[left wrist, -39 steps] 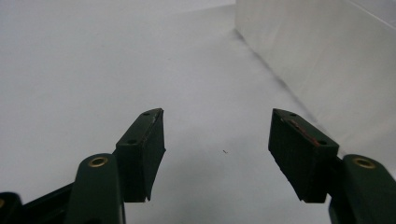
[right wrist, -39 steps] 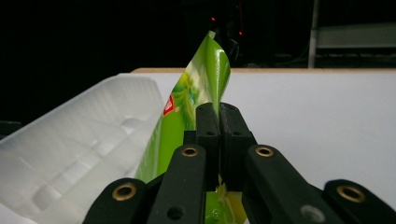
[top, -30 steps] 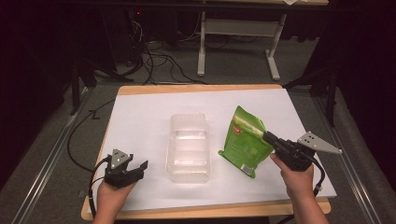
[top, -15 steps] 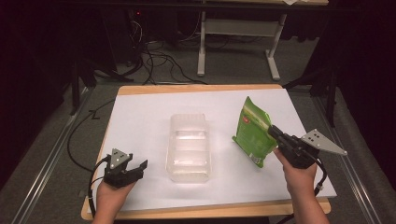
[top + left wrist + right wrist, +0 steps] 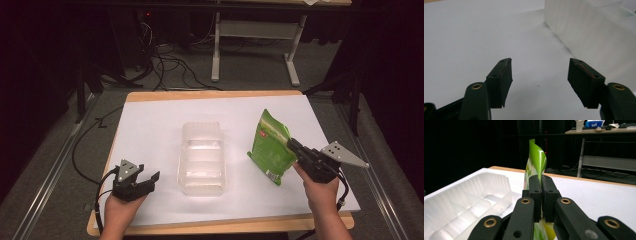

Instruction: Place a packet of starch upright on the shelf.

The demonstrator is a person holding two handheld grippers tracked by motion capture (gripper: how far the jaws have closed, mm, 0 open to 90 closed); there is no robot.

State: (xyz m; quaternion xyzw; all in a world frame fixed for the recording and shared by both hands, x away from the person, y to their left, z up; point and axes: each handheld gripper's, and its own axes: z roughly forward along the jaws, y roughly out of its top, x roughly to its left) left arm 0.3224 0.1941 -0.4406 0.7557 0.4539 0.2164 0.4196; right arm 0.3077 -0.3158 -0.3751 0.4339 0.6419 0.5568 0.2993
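Right gripper (image 5: 292, 144): jaws closed flat on the side edge of a green snack pouch (image 5: 270, 146), which it holds raised and tilted over the right half of the white table (image 5: 160, 115), its lower corner near or touching the surface; which, I cannot tell. In the right gripper view the pouch (image 5: 537, 157) film curls above the jaws.

Left gripper (image 5: 145, 181): jaws apart, holding nothing, resting low at the near left, just beside the clear plastic tray (image 5: 201, 157). The tray is empty, divided into compartments, and stands at table centre, apart from the pouch.

Assessment: the pouch appears light, thin and floppy, with slick film likely to slip or crease. Grip is best taken on a sealed edge, as now.
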